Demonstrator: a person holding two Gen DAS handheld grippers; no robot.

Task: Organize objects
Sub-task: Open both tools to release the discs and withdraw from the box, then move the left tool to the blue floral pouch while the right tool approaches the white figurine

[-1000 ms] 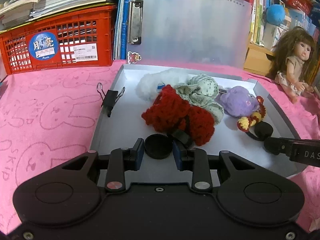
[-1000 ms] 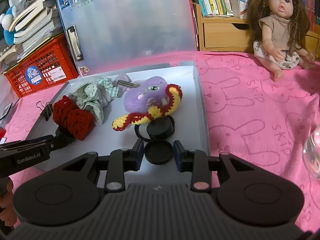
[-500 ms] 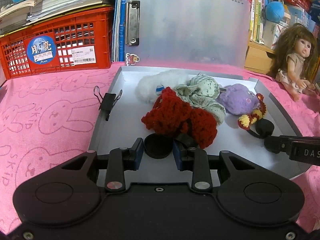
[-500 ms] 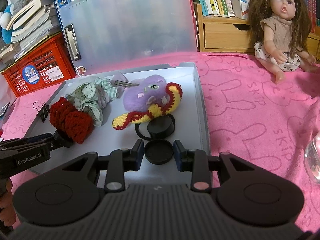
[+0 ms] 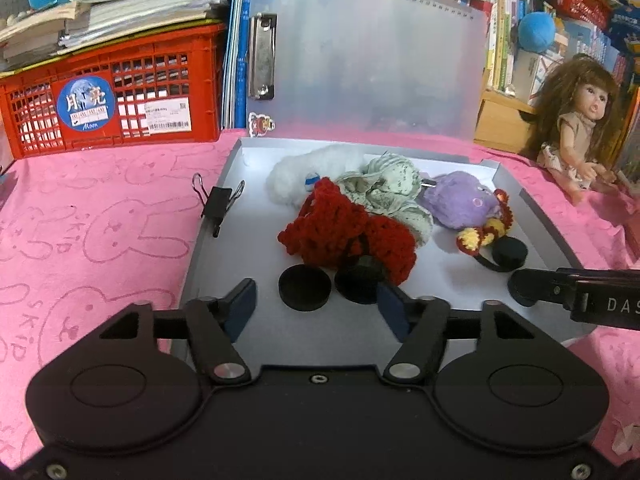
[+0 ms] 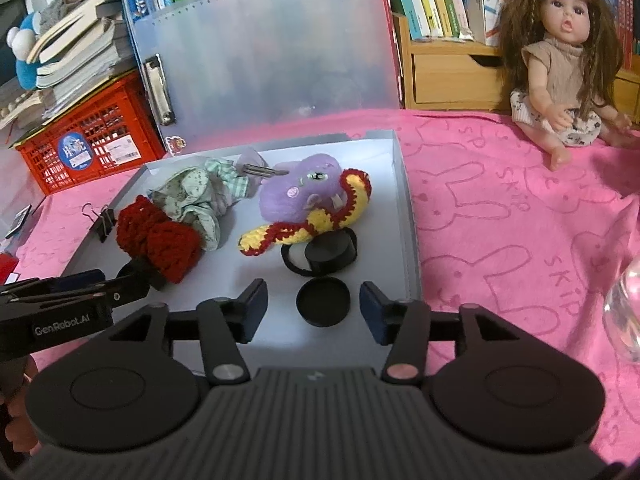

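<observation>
A grey tray [image 5: 240, 252] holds a red crochet piece [image 5: 344, 232], a white fluffy toy [image 5: 304, 172], a green patterned cloth [image 5: 388, 188], a purple plush [image 5: 456, 200] and a yellow-red crochet snake [image 6: 320, 220]. My left gripper [image 5: 316, 304] is opening. A black round cap [image 5: 305, 287] lies on the tray floor between its fingers, clear of both pads. My right gripper [image 6: 313, 302] is opening too, with another black cap [image 6: 323, 301] lying loose between its fingers. A black cap with a ring [image 6: 330, 254] sits just beyond.
A black binder clip [image 5: 218, 202] is clipped on the tray's left rim. Behind stand a translucent clipboard [image 5: 360, 60] and a red crate [image 5: 120, 92] under books. A doll [image 6: 560, 68] sits on the pink cloth [image 6: 500, 220]. A clear glass object [image 6: 624, 312] is at the right edge.
Both grippers were shut on their black caps; now both pairs of jaws have spread wide and the caps lie released on the tray floor. Neither hand has shifted.
</observation>
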